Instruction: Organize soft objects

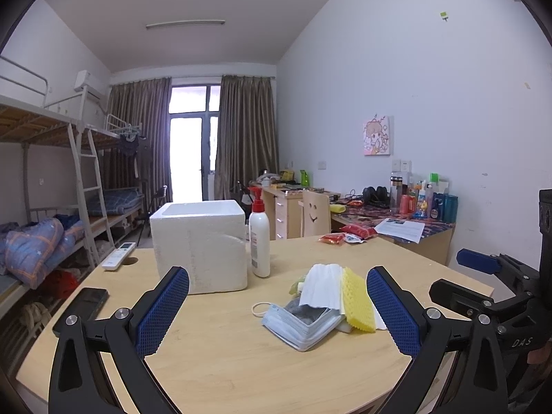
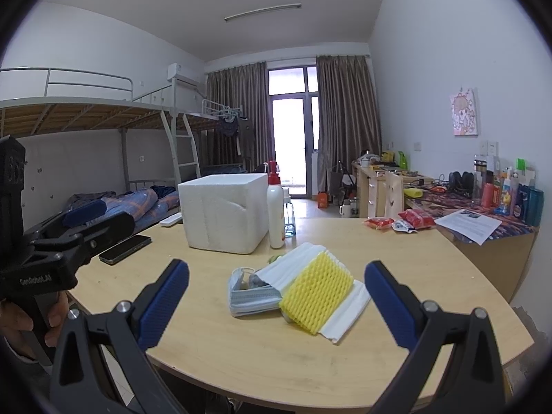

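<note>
With both my left gripper [image 1: 277, 310] and right gripper [image 2: 276, 305] spread wide and empty, I'm lining up on the pile—face mask [image 2: 253, 295], yellow foam net [image 2: 317, 291]—mid-table, presumably bound for the foam box [image 2: 224, 212].

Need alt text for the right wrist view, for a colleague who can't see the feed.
The open right gripper hovers above a round wooden table, facing a pile of soft items: yellow foam netting on white foam sheets beside a blue face mask. Behind stand a white foam box and a pump bottle.
</note>
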Tool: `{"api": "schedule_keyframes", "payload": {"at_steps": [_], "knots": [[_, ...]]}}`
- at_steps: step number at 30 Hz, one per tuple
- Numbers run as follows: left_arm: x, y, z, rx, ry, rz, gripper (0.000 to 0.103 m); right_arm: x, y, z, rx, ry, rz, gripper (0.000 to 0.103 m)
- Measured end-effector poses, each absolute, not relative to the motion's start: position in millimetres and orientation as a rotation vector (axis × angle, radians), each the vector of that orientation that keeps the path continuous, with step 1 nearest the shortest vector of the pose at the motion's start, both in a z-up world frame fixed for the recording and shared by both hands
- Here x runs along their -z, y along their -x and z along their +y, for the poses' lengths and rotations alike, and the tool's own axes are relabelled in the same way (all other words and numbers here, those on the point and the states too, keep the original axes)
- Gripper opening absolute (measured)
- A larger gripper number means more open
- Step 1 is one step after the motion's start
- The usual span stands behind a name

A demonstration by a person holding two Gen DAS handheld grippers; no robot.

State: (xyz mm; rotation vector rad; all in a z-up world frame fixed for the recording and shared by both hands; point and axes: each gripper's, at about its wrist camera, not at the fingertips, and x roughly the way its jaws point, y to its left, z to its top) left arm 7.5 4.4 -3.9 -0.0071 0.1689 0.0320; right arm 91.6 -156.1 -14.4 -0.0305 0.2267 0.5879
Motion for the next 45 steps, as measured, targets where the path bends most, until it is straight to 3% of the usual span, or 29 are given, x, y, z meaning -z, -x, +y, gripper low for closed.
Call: {"api": "schedule_keyframes", "payload": {"at_steps": [45], "knots": [[10,-40,17,-0.064,0.032,0.236,0.103,13,-123,-142,-0.606,0.046,0.285,0.103]]}}
